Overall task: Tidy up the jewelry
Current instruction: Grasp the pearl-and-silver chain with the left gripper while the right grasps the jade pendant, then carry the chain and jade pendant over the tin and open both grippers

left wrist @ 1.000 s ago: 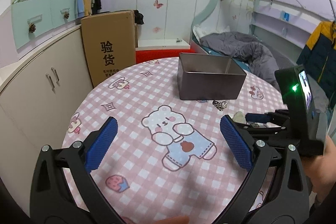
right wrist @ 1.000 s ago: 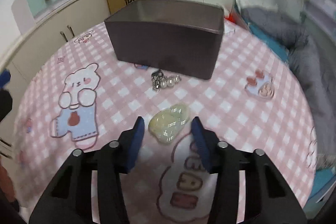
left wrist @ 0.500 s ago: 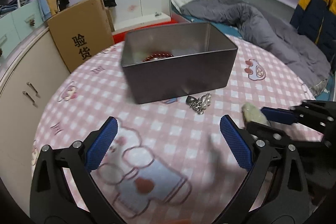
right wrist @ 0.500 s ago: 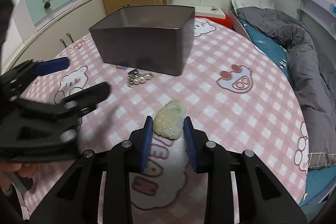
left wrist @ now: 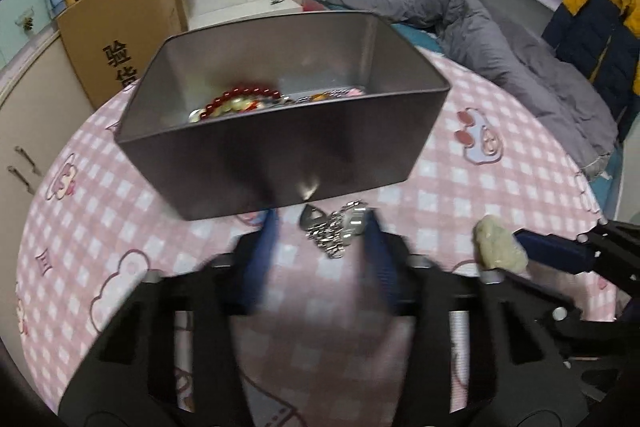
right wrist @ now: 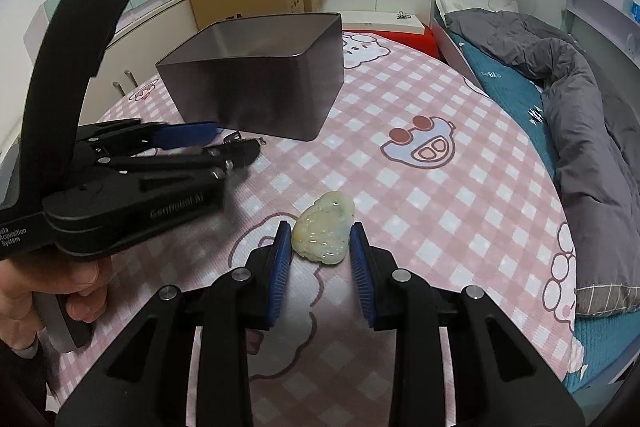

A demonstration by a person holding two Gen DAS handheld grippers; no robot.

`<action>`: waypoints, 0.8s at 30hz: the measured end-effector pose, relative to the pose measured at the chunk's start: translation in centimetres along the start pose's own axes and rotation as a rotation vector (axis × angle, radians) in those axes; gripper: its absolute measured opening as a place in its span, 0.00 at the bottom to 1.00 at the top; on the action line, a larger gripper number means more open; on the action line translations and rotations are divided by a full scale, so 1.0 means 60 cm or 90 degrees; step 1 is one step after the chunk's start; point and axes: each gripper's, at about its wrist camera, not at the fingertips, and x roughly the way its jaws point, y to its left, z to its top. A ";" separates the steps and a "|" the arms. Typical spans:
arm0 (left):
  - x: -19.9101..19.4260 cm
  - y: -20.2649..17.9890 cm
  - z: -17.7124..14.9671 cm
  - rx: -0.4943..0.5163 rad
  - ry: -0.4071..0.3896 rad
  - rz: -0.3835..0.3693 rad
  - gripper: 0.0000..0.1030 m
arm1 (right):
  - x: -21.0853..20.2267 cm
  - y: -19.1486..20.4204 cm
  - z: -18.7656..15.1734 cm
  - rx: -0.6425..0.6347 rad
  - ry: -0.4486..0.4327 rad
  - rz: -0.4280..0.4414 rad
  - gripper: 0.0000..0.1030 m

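Observation:
A grey metal box (left wrist: 280, 143) stands on the pink checked tablecloth (left wrist: 100, 211) and holds a red bead bracelet (left wrist: 240, 99) and other jewelry. A silver chain piece (left wrist: 336, 227) lies just in front of the box. My left gripper (left wrist: 324, 239) is blurred, its fingers closing around that chain but still a little apart. In the right wrist view the left gripper (right wrist: 224, 143) lies by the box (right wrist: 260, 83). My right gripper (right wrist: 320, 259) is shut on a pale jade pendant (right wrist: 324, 235), which also shows in the left wrist view (left wrist: 498, 243).
A cardboard carton (left wrist: 120, 39) stands behind the table by a cabinet. A bed with a grey duvet (left wrist: 460, 23) runs along the right. The table's round edge (right wrist: 560, 227) drops toward the bed.
My left gripper has moved forward to the box and its fingers have closed in around the silver chain. My right gripper has closed on the jade pendant.

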 end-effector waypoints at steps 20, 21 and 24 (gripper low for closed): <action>-0.210 0.087 -0.051 -0.049 -0.137 -0.064 0.09 | -0.103 0.067 0.037 -0.048 -0.077 0.049 0.27; -0.224 0.090 -0.050 -0.047 -0.148 -0.061 0.09 | -0.112 0.072 0.041 -0.053 -0.084 0.052 0.27; -0.267 0.102 -0.044 -0.042 -0.179 -0.058 0.09 | -0.135 0.085 0.053 -0.067 -0.102 0.060 0.27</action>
